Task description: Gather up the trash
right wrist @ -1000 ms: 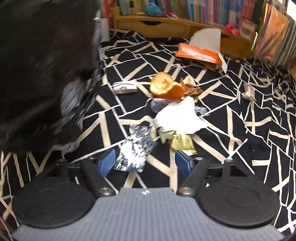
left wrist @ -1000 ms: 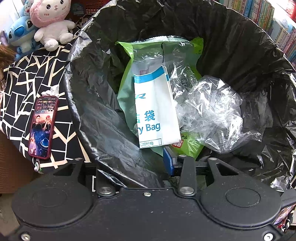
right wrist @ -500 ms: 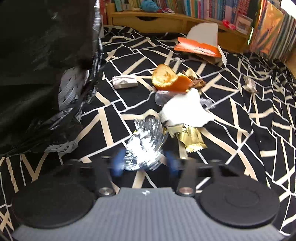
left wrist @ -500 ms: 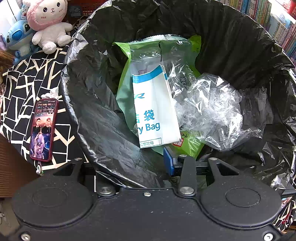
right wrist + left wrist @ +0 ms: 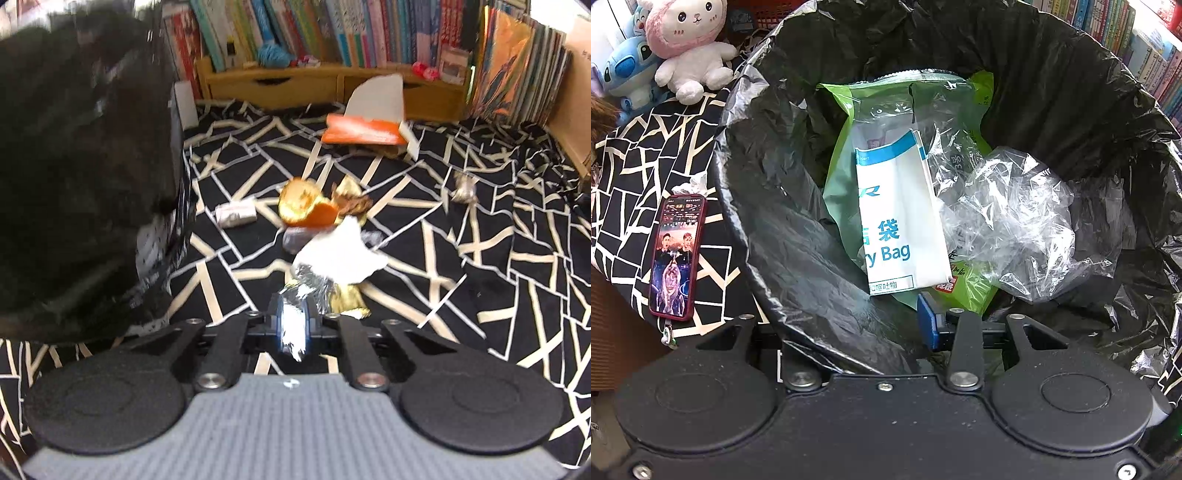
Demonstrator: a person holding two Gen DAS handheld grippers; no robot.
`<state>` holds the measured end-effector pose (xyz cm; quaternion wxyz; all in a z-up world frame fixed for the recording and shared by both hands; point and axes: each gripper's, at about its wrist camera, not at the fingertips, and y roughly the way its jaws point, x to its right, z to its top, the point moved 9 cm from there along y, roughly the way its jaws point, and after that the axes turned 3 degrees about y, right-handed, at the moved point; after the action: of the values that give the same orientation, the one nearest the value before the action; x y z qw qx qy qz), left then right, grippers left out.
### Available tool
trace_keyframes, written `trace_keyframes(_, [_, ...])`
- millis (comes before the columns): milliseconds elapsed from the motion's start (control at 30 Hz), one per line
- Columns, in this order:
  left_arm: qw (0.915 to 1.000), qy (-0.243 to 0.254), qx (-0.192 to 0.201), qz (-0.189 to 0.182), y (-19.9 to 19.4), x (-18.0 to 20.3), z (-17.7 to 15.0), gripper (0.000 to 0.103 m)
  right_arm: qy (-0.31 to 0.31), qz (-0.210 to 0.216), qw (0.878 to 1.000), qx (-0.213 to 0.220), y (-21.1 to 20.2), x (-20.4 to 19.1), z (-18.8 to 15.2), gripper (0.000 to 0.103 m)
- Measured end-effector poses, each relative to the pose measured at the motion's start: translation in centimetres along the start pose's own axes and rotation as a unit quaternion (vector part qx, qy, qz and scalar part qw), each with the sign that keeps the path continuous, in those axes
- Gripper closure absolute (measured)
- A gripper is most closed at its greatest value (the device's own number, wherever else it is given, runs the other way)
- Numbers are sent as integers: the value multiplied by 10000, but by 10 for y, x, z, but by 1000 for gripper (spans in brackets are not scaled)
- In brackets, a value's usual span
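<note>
Since a second ago the right hand-held gripper (image 5: 293, 321) has closed from wide open onto the foil wrapper (image 5: 295, 325) and lifted it off the cloth (image 5: 461, 266); the left view has not changed.

Left view, from the left: plush toys (image 5: 683, 40) at upper left; a phone (image 5: 677, 254) lying on the patterned cloth at left; beside it the bin (image 5: 768, 229) with its black liner fills the frame; inside lie a green bag (image 5: 842, 177), a white bag (image 5: 901, 221) on top of it, and crumpled clear plastic (image 5: 1008, 218) to the right; the left hand-held gripper (image 5: 857, 332) straddles the bin's near rim, clamped on rim and liner, one blue pad (image 5: 925, 325) showing inside.

Right view, from the left: the bin's black liner blurs the left side; a small paper wad (image 5: 236, 213); the silver foil pinched between the closed jaws at lower centre; just above it white paper (image 5: 340, 254), gold foil (image 5: 347, 301) and orange peel (image 5: 306, 208); an orange box (image 5: 364, 131) further up; a foil ball (image 5: 463, 190) at right; books (image 5: 332, 29) along the top.
</note>
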<state>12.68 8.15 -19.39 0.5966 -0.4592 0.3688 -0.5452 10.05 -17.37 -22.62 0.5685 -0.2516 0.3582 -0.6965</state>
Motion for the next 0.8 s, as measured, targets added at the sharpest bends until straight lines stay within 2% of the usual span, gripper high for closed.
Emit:
trace_keyframes(200, [10000, -1, 6, -15, 0, -1, 1, 63, -33, -7, 9999, 155, -13, 5, 9, 89])
trace_keyframes(267, [10000, 1, 10, -12, 0, -1, 0, 63, -29, -112, 9999, 101, -12, 8, 5, 75])
trace_keyframes(333, [10000, 7, 15, -6, 0, -1, 0, 63, 75, -234, 9997, 33, -5, 14, 0, 47])
trace_keyframes(400, [10000, 15, 25, 0, 0, 0, 0, 63, 168, -271, 9995, -36, 3, 15, -5, 31])
trace_keyframes(533, [10000, 29, 50, -3, 0, 0, 0, 63, 150, -284, 9993, -203, 25, 10, -12, 17])
trace_keyframes(667, [10000, 25, 66, -10, -1, 0, 1, 62, 318, -256, 9981, -456, 50, 5, -22, 16])
trace_keyframes(700, [10000, 24, 69, -13, -1, 0, 1, 62, 395, -156, 9974, -585, 55, 4, -25, 20])
trace_keyframes(733, [10000, 23, 72, -15, -1, 0, 1, 62, 478, -91, 9964, -690, 58, 4, -29, 33])
trace_keyframes(767, [10000, 19, 76, -15, -1, 0, 0, 62, 478, -71, 9970, -600, 56, 4, -28, 41])
trace_keyframes(800, [10000, 11, 80, -15, -2, 0, 0, 62, 501, -101, 9968, -615, 55, 6, -28, 60])
